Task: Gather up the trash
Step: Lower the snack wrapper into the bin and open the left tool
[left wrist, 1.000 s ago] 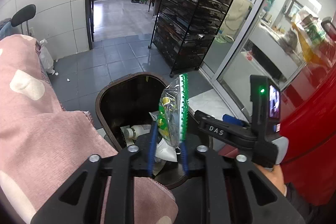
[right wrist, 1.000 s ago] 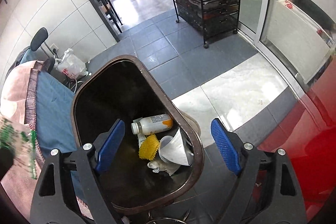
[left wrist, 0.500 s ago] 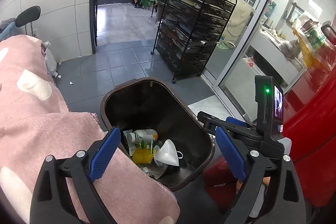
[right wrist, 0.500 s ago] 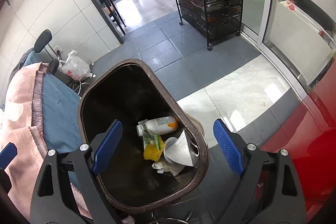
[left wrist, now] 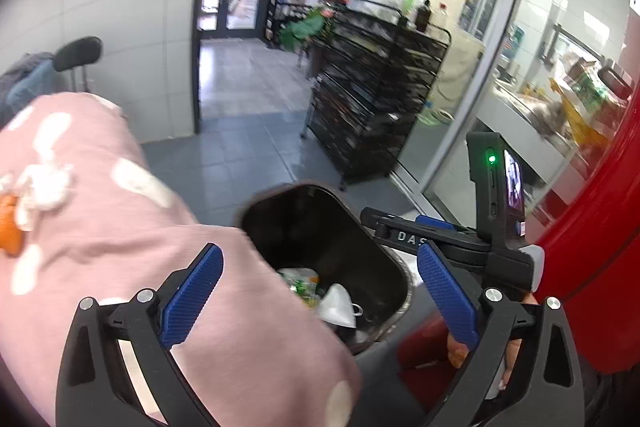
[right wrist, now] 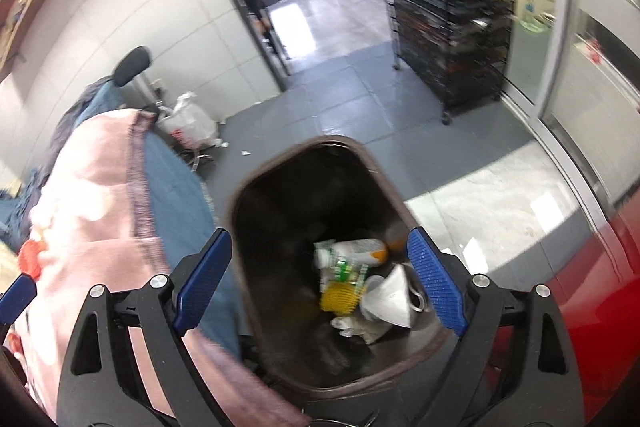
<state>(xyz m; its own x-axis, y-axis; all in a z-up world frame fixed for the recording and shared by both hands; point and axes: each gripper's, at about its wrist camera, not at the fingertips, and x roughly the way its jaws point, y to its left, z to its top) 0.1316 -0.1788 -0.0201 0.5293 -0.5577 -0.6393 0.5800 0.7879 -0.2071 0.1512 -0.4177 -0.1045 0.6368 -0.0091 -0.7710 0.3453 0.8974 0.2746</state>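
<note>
Black right gripper (left wrist: 404, 227) arm, "DAS" lettering.

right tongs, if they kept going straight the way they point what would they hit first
Most likely the trash in the bin: the open right tongs frame the bottle, the yellow scrubber and the white mask. Nothing shows in between, though depth is unclear.
</note>
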